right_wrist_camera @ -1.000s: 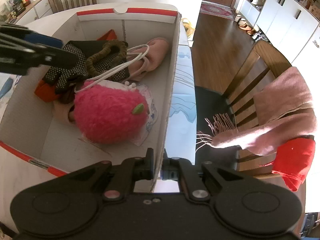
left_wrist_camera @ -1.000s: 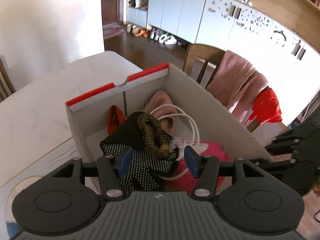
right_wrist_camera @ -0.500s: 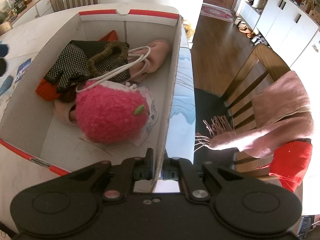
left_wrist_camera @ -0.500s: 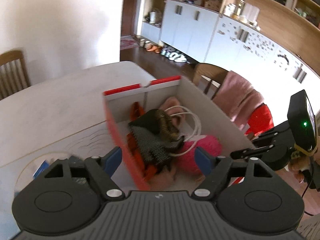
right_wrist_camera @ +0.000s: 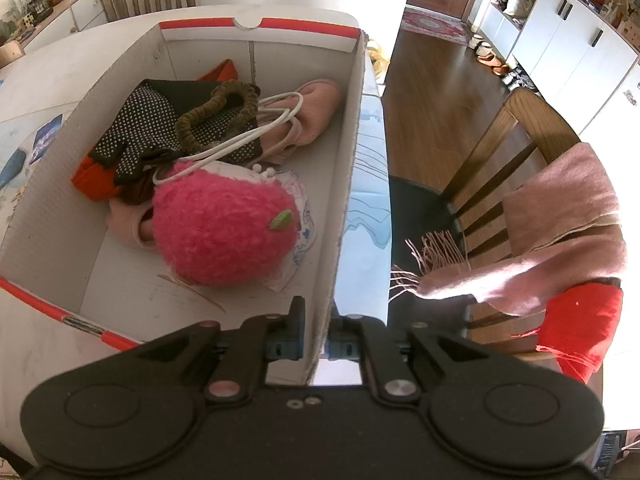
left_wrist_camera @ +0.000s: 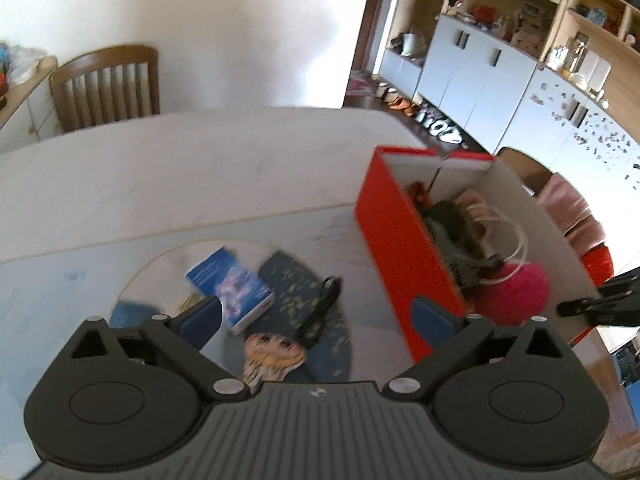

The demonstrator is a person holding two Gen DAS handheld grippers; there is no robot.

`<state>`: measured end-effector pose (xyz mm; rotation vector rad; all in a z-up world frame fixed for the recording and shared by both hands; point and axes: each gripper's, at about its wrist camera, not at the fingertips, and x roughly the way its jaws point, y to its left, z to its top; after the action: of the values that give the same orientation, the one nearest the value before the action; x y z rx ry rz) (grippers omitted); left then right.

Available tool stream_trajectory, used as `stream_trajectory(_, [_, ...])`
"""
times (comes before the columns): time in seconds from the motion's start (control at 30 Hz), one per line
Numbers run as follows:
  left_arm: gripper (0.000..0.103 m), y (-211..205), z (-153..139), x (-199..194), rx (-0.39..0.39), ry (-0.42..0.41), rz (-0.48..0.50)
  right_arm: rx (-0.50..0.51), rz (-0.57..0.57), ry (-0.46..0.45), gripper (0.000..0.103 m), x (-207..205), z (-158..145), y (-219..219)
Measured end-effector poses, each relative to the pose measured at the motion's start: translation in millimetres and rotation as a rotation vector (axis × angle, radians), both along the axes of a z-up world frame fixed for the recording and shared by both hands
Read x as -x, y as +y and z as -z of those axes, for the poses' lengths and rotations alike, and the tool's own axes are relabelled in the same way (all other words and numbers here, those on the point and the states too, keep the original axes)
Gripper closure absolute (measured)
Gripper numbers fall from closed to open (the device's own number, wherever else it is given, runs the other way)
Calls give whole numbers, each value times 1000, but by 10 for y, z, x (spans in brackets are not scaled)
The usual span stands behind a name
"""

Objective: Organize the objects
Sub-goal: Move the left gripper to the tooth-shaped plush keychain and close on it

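Between right hand-held gripper pads: box wall, clamped; left hand-held gripper just opened, empty.

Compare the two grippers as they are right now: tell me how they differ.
The left gripper is wide open and holds nothing; its fingers have just been opening. The right gripper is shut on the cardboard box wall. The left gripper points at loose items on the table, beside the box; the right gripper sits at the box's rim. Both are black, two-fingered, with blue pads.

A home dining room: wooden chairs, white cabinets, shoes by the door.
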<state>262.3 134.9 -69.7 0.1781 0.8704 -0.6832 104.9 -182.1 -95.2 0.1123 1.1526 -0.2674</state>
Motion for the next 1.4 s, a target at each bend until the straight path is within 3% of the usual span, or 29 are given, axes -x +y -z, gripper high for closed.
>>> stream_trajectory(0.4, [1, -13, 557, 9, -105, -31, 6, 5, 0, 9, 95, -9, -1, -3])
stream_trajectory(0.63, [1, -85, 810, -47, -154, 25, 45, 5, 0, 9, 95, -10, 0, -3])
stream_trajectory(1.03, [3, -50, 953, -212, -164, 23, -15, 5, 6, 13, 94, -14, 11, -5])
stream_trajectory(1.2, [35, -65, 968, -212, -159, 35, 1, 5, 8, 13, 95, -17, 13, -8])
stream_trajectory(1.4, [55, -89, 976, -173, -151, 47, 31, 6, 10, 14, 96, -22, 25, -17])
